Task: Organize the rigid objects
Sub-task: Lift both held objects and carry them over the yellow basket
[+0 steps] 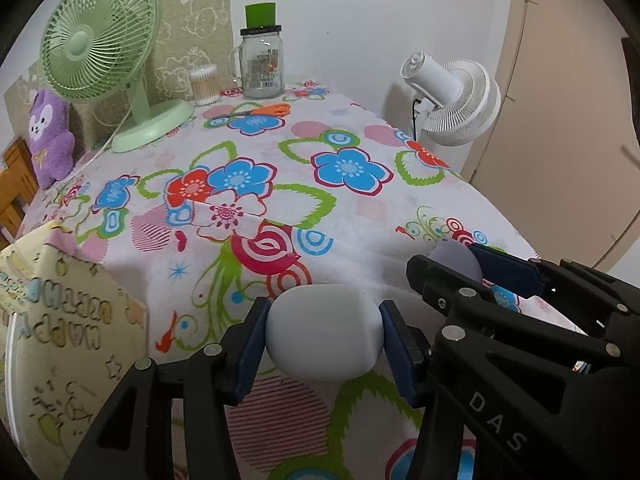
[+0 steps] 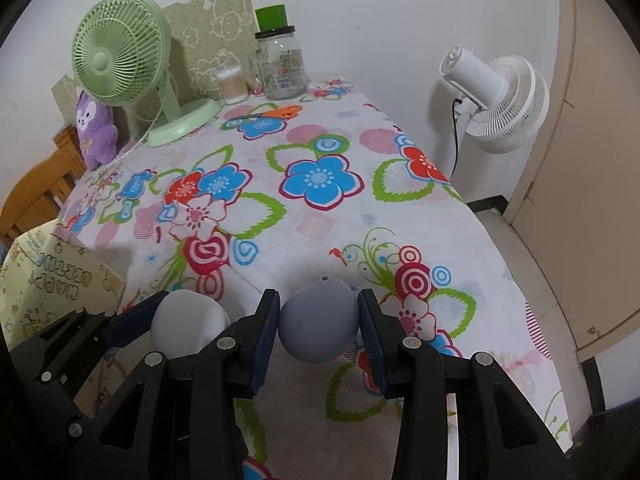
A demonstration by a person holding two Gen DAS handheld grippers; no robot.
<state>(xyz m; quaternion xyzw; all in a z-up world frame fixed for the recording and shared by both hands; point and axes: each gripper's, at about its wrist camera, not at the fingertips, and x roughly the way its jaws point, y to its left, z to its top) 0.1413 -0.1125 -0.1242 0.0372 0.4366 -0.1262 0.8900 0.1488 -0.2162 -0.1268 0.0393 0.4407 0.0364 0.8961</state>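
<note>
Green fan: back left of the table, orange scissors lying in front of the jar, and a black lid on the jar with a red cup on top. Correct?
One error: the cup on the jar's black lid is green, not red, as the left wrist view shows. The rest holds: the green fan stands at the back left of the table, and the orange scissors lie in front of the jar.

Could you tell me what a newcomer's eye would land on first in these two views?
Probably the two pale rounded objects up front: the left gripper clamps a white rounded piece, the right gripper a grey teardrop-shaped piece. Behind them, the loud flowered tablecloth and the green fan at its far left.
</note>
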